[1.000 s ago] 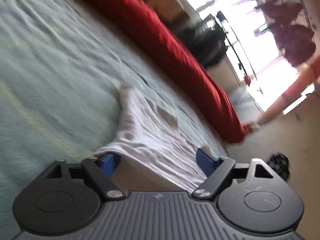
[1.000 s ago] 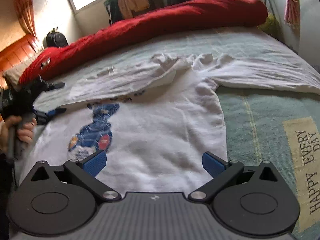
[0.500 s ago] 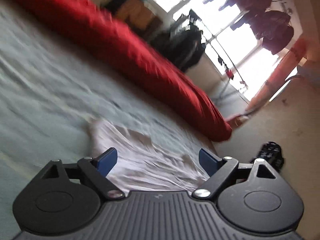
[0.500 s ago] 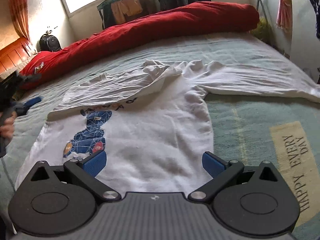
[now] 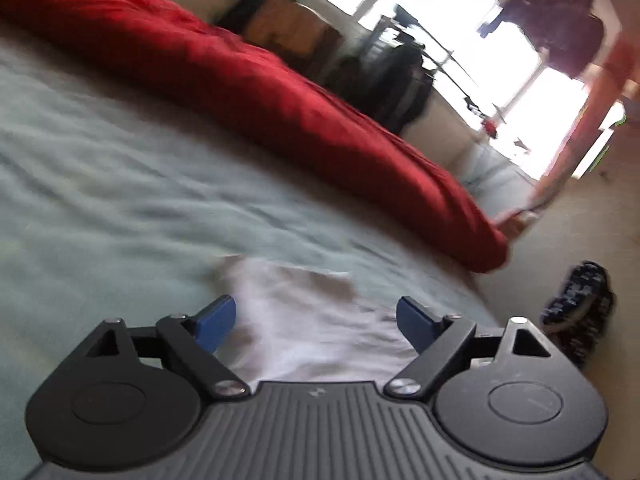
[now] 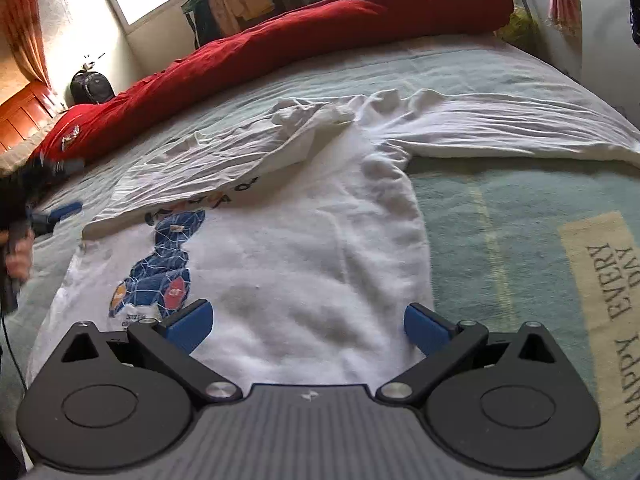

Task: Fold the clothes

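Observation:
A white sweatshirt (image 6: 304,248) with a blue print lies flat on the bed. One sleeve is folded across its chest and the other sleeve (image 6: 500,128) stretches out to the right. My right gripper (image 6: 306,314) hovers open over the hem with nothing between its fingers. My left gripper (image 5: 314,308) is open too and holds nothing; the blurred edge of the white cloth (image 5: 304,280) lies just below and ahead of it. In the right wrist view its blue finger (image 6: 64,211) and the hand holding it show at the far left, clear of the sweatshirt.
A long red rolled duvet (image 6: 320,24) runs along the far side of the pale green bedcover (image 6: 500,208), which has a "HAPPY EVERY DAY" patch (image 6: 608,300). A dark shoe (image 5: 576,312) lies on the floor beside the bed. A backpack (image 6: 90,86) sits under the window.
My left gripper has lifted and drawn back from the sweatshirt's edge, rolling as it went, and the cloth now sits lower in its view. The folded sleeve stays put. The right gripper has hardly moved.

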`<action>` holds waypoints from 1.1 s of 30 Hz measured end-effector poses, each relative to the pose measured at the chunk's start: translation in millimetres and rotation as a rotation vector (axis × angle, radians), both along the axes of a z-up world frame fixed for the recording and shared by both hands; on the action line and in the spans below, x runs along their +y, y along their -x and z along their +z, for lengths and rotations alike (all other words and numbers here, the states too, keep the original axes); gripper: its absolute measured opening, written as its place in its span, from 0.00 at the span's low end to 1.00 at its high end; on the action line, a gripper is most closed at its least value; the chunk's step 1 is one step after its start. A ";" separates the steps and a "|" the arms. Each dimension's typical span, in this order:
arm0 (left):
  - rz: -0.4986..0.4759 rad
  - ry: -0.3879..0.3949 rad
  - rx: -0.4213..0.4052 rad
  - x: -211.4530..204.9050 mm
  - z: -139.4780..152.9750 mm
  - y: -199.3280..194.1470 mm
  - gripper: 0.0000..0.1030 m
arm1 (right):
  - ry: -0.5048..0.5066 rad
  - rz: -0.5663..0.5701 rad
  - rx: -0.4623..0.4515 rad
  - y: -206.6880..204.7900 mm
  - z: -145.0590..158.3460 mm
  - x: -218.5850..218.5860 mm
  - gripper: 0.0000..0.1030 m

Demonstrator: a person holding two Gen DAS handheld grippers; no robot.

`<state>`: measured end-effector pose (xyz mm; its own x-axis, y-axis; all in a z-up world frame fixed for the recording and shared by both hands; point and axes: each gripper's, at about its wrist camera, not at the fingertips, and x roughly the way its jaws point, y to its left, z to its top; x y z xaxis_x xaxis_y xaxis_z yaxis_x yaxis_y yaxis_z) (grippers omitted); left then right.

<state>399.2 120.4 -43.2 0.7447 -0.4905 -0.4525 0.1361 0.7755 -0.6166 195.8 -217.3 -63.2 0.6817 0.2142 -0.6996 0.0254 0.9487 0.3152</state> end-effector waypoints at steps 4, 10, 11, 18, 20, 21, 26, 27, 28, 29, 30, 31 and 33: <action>-0.042 0.017 0.091 -23.1 -18.8 -39.5 0.85 | 0.002 0.023 0.006 -2.4 -0.5 5.1 1.00; 0.148 -0.239 0.116 2.3 -35.9 -36.8 0.80 | 0.006 0.050 0.020 -5.8 -6.5 0.3 1.00; 0.129 -0.216 0.103 7.8 -32.0 -31.1 0.80 | 0.018 0.058 0.023 -6.8 -7.8 1.6 1.00; -0.163 -0.305 -0.054 -35.3 9.7 -0.5 0.86 | 0.064 0.034 0.038 -10.6 -13.4 9.7 1.00; -0.218 -0.324 -0.003 -48.6 3.4 -0.5 0.86 | 0.075 0.025 0.043 -11.1 -13.8 11.7 1.00; -0.225 -0.341 0.028 -50.4 -2.1 0.6 0.86 | 0.080 0.023 0.046 -11.5 -13.8 12.6 1.00; -0.079 -0.492 0.152 -27.1 -23.7 13.2 0.84 | 0.075 0.030 0.049 -12.0 -15.0 10.6 1.00; -0.048 -0.491 0.159 -20.3 -19.5 15.7 0.84 | 0.071 0.030 0.046 -11.4 -15.2 9.7 1.00; -0.047 -0.451 0.150 -13.9 -12.8 17.2 0.84 | 0.075 0.030 0.044 -11.0 -15.4 10.4 1.00; -0.057 -0.386 0.127 -9.2 -5.1 19.6 0.84 | 0.084 0.029 0.042 -10.8 -15.6 12.1 1.00; -0.065 -0.331 0.104 -5.6 2.4 21.4 0.84 | 0.093 0.028 0.040 -10.6 -15.8 13.9 1.00; -0.075 -0.303 0.083 -6.9 9.1 21.0 0.85 | 0.103 0.027 0.038 -10.4 -16.1 15.6 1.00; -0.121 -0.255 0.043 -20.5 19.3 14.9 0.87 | 0.121 0.025 0.034 -10.1 -16.6 19.0 1.00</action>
<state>384.2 99.9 -24.0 0.6653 -0.4406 -0.6027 0.2146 0.8861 -0.4108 205.9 -198.4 -79.7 0.6524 0.1434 -0.7442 0.0099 0.9802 0.1976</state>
